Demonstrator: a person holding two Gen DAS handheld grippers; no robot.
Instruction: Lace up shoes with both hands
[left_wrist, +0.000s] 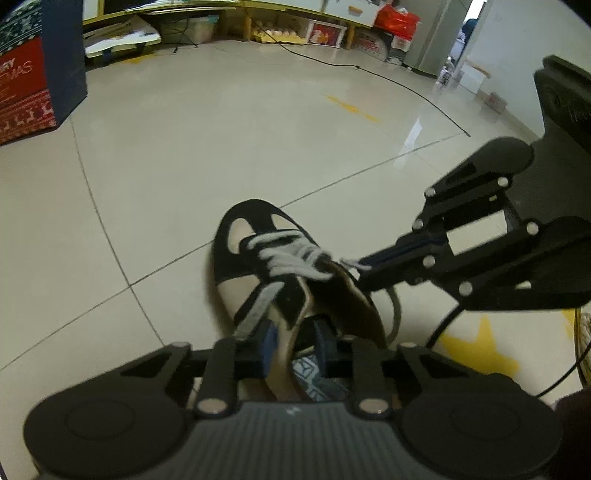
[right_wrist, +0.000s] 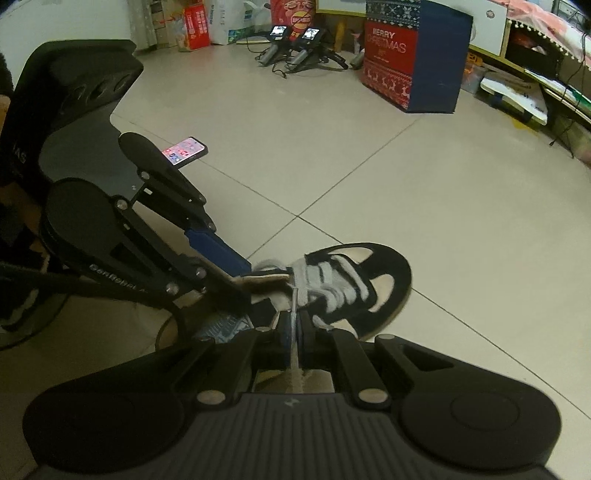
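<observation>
One black-and-cream sneaker (left_wrist: 258, 266) sits on the pale tiled floor (left_wrist: 221, 140), toe pointing away from the left wrist camera and heel nearest it. Grey-white laces (left_wrist: 291, 258) cross the upper in several rows.

Left gripper (left_wrist: 293, 345): its blue-padded fingers (left_wrist: 269, 345) straddle the cream wall of the collar near the heel, one outside the shoe and one inside the opening. From the right wrist view the same gripper (right_wrist: 236, 273) has its tips at the tongue and collar edge. The pads appear to pinch that collar wall, though blur prevents a firm reading of contact.

Right gripper (right_wrist: 293, 332): fingers pressed together on a single lace strand (right_wrist: 294, 306), which runs taut from the eyelet area down between the blue pads (right_wrist: 284, 332) and continues back toward the camera. In the left wrist view this gripper (left_wrist: 364, 266) enters from the right, its tips at the lace end beside the tongue.

Surroundings: a lit phone (right_wrist: 184, 151) lies flat on the tiles beyond the left gripper. A red-and-navy Christmas gift bag (right_wrist: 413, 62) stands upright well apart from the shoe. A thin black cable (left_wrist: 369, 74) trails across the floor. Yellow star stickers (left_wrist: 480, 347) mark the tiles near the shoe. Two small devices with lit screens (right_wrist: 295, 40) rest against the far wall.
</observation>
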